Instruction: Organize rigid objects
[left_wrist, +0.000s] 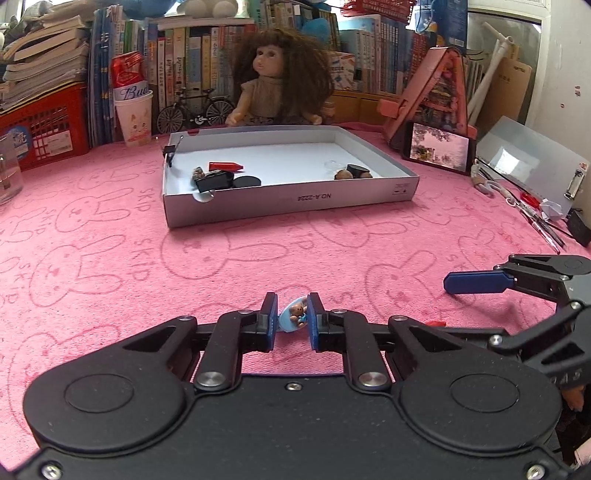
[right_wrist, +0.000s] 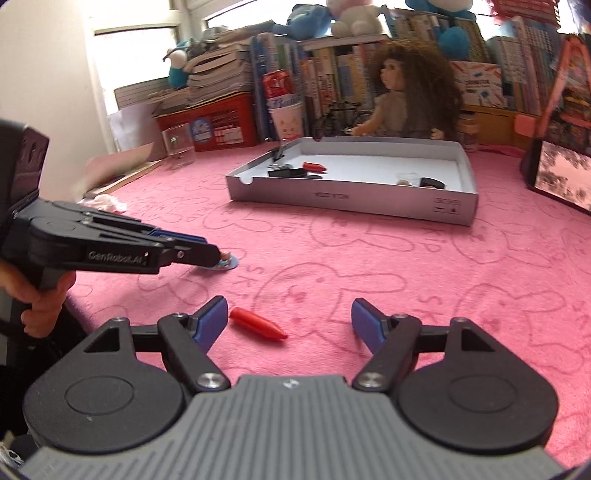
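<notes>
My left gripper (left_wrist: 291, 317) is shut on a small light-blue bear charm (left_wrist: 294, 314), low on the pink cloth; it also shows in the right wrist view (right_wrist: 225, 263). My right gripper (right_wrist: 286, 319) is open, and a red pointed cap (right_wrist: 258, 324) lies on the cloth between its fingers, close to the left one. The grey shallow box (left_wrist: 295, 201) stands farther back and holds a red cap (left_wrist: 225, 166), black pieces (left_wrist: 216, 181) and brown bits (left_wrist: 347, 174). The box also shows in the right wrist view (right_wrist: 351, 201).
A doll (left_wrist: 275, 79) sits behind the box before rows of books. A red basket (left_wrist: 40, 125), a paper cup (left_wrist: 133, 118) and a clear container (left_wrist: 7, 173) stand at left. A phone (left_wrist: 437, 146), a clipboard (left_wrist: 532, 162) and pens (left_wrist: 535, 218) lie at right.
</notes>
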